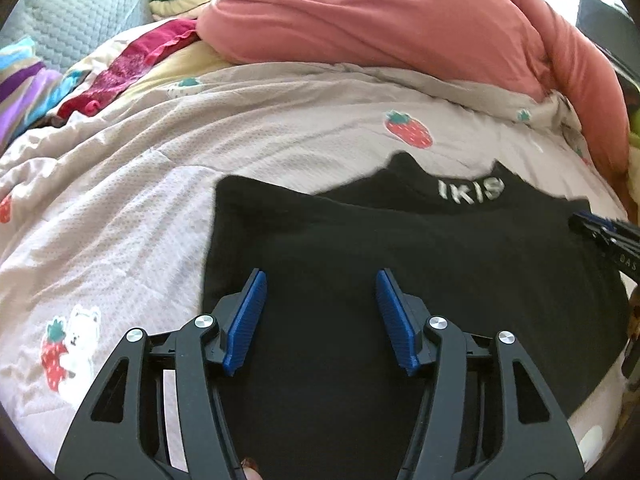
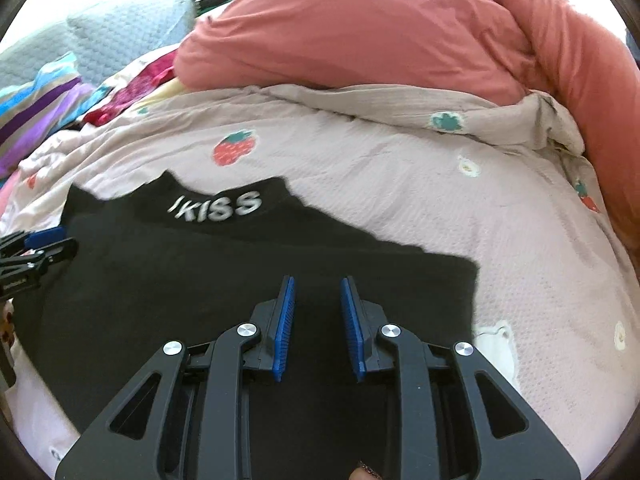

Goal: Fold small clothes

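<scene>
One black garment (image 2: 248,280) lay spread on the bed, folded into a rough rectangle, its collar turned toward the pillows. White stitched letters on the collar read "IKISS" (image 2: 218,206) from the right wrist view; from the left wrist view only "IKIS" showed, blurred. Its left edge ran straight down the quilt, and its right corner ended square on open bedding.

The left hand-held gripper (image 1: 320,320) hung over the left half of the cloth, its blue pads (image 1: 246,320) spread wide with nothing pinched between them. The right hand-held gripper (image 2: 318,324) hung over the right half, pads nearer together yet parted, a strip of dark cloth showing in the gap below them; they gripped nothing that I could see. Small print on the right one's side was too blurred to read.

Around the garment the pale quilt (image 2: 460,216), printed with strawberries (image 2: 234,148) and a white bear (image 1: 82,336), lay bare on both sides. Farther back rose a bulky salmon-pink duvet (image 2: 360,28), and at the far left a heap of bright clothes (image 1: 120,72) beside a blue quilted pillow (image 1: 80,12).
</scene>
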`<state>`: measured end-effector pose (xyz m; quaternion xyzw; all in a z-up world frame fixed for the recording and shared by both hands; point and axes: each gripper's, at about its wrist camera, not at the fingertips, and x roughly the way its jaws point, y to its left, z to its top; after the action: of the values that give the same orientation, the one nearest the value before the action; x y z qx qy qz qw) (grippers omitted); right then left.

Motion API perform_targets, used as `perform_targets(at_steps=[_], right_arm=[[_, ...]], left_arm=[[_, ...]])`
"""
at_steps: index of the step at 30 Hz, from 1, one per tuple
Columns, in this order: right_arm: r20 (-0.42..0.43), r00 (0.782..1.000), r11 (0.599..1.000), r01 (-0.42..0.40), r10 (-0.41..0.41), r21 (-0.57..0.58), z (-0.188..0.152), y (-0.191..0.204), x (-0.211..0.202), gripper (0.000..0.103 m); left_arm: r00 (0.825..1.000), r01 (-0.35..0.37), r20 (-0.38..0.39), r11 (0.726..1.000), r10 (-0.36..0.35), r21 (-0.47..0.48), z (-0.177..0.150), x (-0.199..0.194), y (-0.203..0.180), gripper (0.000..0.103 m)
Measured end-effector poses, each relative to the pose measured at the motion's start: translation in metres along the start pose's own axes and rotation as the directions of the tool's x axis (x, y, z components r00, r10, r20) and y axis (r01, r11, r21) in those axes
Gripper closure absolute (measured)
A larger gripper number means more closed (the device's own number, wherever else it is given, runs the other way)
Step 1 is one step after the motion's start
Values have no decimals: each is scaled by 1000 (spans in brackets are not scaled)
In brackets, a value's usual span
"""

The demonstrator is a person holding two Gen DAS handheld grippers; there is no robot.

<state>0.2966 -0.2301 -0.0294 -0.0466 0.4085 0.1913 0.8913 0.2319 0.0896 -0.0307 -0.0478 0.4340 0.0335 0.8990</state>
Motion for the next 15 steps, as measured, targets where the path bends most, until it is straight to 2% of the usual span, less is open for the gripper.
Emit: perform_targets(at_steps=[2,3,4,6,8,10,15], right_arm=[[35,999,1000,12,-13,25,0,-12,-10,71],[48,999,999,21,-22,32,0,-16,-14,59],[59,998,999,27,-30,39,0,-22,-19,56],[64,996,997,50,-53,61,-2,-37,-24,55],[43,997,993,61,-66,101,-4,-51,-21,53],[6,999,989,43,-45,144,-7,-63,-14,45],[-38,999,978,-10,18,208,-14,-75,1,45]], left_arm=[[1000,1,15,999,0,-42,6,-1,15,53],[1000,2,19,998,0,-63,7,-2,22,51],[1000,0,21,996,2,-93,9,-1,31,47],[1000,-1,14,990,3,-138,10,1,46,42],[1000,31,6,983,-30,-183,10,5,59,42],[998,59,-9,977,-62,-203,10,11,66,37],[994,101,-18,971,-108,-216,10,21,69,36]])
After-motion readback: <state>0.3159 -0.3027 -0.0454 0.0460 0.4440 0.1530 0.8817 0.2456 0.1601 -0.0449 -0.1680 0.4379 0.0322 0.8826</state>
